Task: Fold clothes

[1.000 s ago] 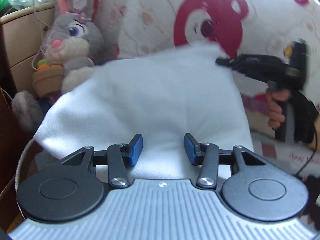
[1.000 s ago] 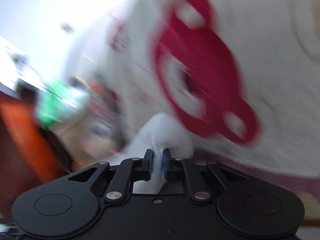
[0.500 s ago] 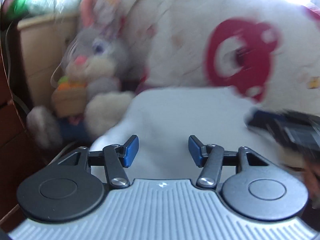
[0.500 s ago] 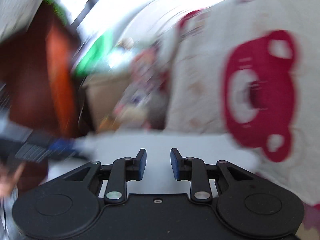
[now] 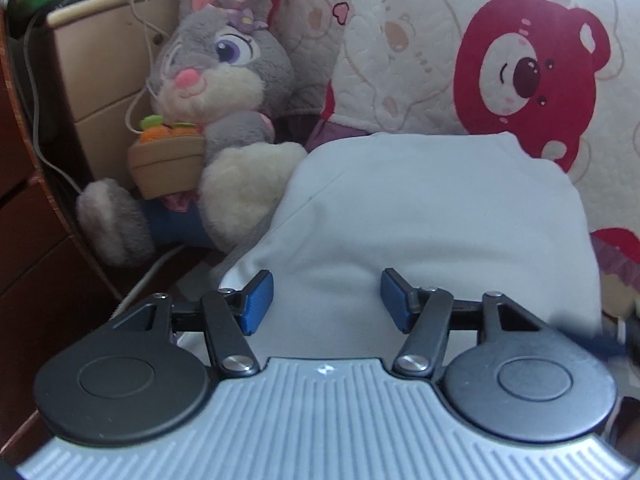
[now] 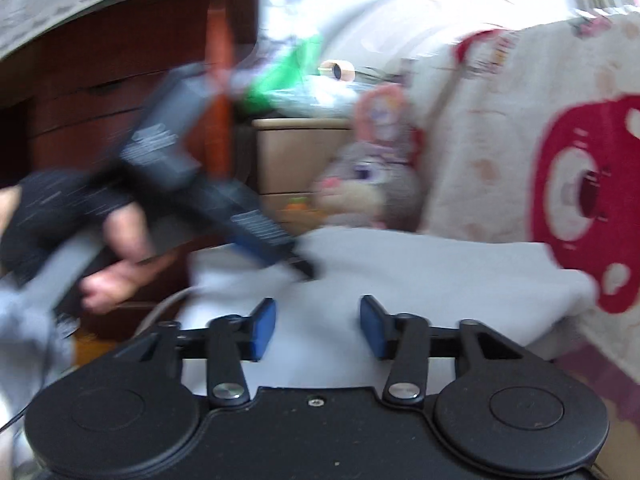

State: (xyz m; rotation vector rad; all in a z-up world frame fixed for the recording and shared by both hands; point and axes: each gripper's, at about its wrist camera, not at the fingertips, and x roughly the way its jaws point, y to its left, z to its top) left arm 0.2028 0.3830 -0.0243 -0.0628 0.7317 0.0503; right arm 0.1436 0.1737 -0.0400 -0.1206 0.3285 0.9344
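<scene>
Both grippers, left gripper (image 5: pixel 327 299) and right gripper (image 6: pixel 317 328), have just been opening; jaws apart, nothing pinched. Beneath them lies the folded white garment (image 5: pixel 432 216), its far edge against the bear-print quilt (image 5: pixel 400 40), its left edge beside the plush rabbit (image 5: pixel 216 80).

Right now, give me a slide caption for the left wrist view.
Open left gripper over folded white garment, plush rabbit beside it.

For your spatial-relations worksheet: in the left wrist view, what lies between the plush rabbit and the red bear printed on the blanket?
Between the plush rabbit and the red bear lies cream quilted blanket with faint bear outlines, shown in the left wrist view. The folded white garment sits lower, in front.
</scene>
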